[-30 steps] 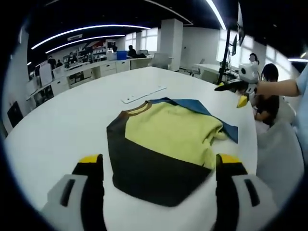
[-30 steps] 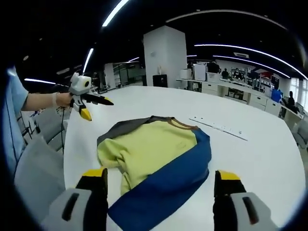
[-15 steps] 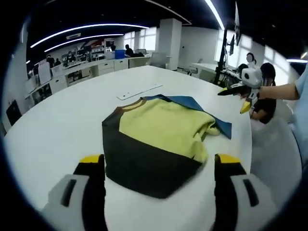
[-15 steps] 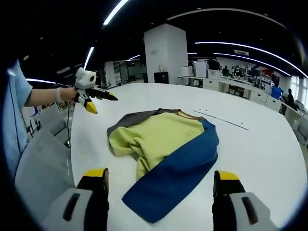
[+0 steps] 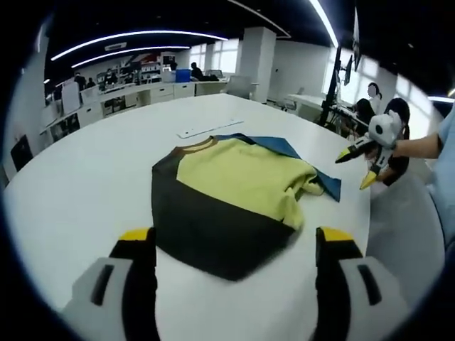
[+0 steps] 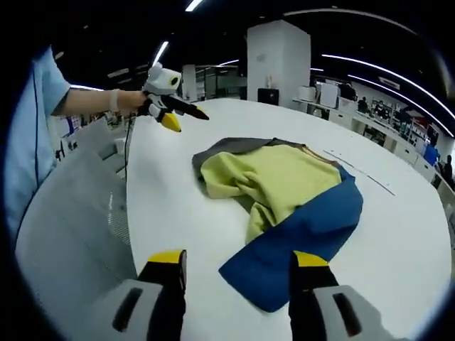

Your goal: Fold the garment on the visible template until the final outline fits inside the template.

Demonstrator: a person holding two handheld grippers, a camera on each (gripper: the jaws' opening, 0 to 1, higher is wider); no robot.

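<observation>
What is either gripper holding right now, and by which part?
Nothing. The left gripper and the right gripper are both open and clear of the shirt, which lies loose on the table.

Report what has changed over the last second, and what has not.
The right gripper has dropped lower and drawn back toward the table's edge, holding nothing. The left gripper hangs open above the table's near side, also empty. Nothing was taken hold of or let go. The garment lies as before: yellow panel up, blue part to one side, dark part to the other. The white strip beyond it has not moved.
</observation>
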